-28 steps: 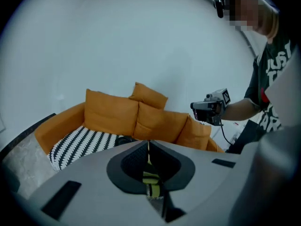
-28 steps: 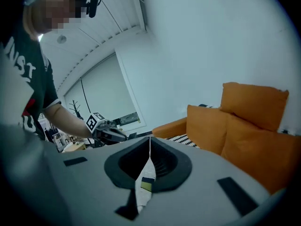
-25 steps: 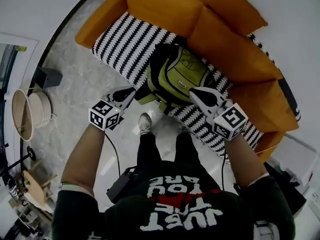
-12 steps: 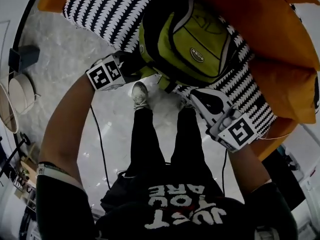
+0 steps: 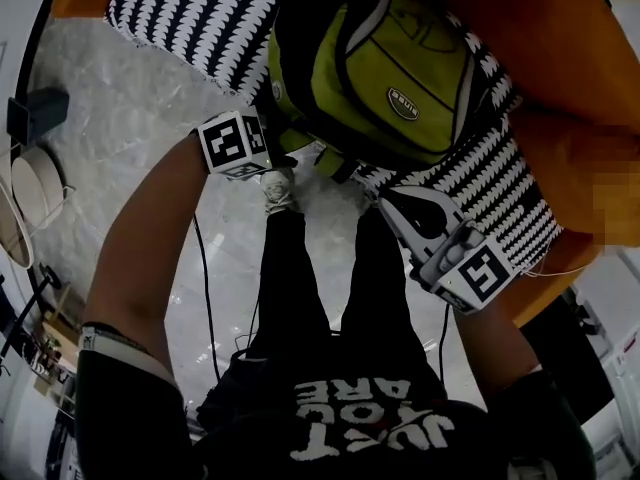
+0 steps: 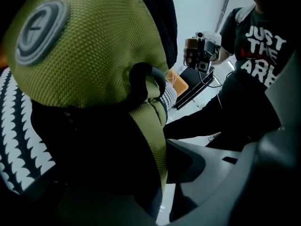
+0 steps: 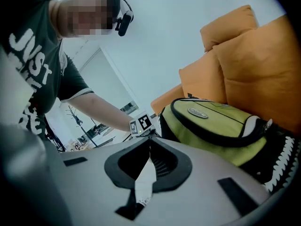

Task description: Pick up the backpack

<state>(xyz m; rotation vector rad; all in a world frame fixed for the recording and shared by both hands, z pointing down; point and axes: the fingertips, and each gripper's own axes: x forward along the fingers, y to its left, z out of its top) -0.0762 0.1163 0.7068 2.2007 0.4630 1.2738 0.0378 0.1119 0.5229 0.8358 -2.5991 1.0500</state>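
Backpack (image 5: 400, 68), green with black trim, lies on the sofa (image 5: 545, 28) at 12 o'clock in the head view. It rests on a black-and-white striped cover (image 5: 190, 18), with orange cushions behind it toward 1–3 o'clock. The zips look closed and no contents are visible. An oval logo badge (image 5: 402, 102) sits on its front panel. The bag's lower edge overhangs the seat front, toward the floor (image 5: 140, 98).

Left hand-held gripper (image 5: 268, 146) is at the bag's 7 o'clock corner, its marker cube just beside the bag. In the left gripper view the jaws stand wide apart, and the backpack (image 6: 94, 55) fills most of the gap between them. Black and green fabric lies against the left jaw. A thin sliver of floor shows next to the right jaw low down, so the jaws aren't pressed closed on it.

Right hand-held gripper (image 5: 390, 200) is at the bag's 5 o'clock side, near the seat's front edge and not touching the bag. In the right gripper view its jaws are together with nothing between them, only a narrow light slit. There the backpack (image 7: 211, 126) sits past the jaws toward 2 o'clock, with cushions above it.

The person's shoe (image 5: 280, 190) is on the floor just below the bag edge. A round bin (image 5: 30, 183) stands at 9 o'clock, well apart, and its inside can't be made out.
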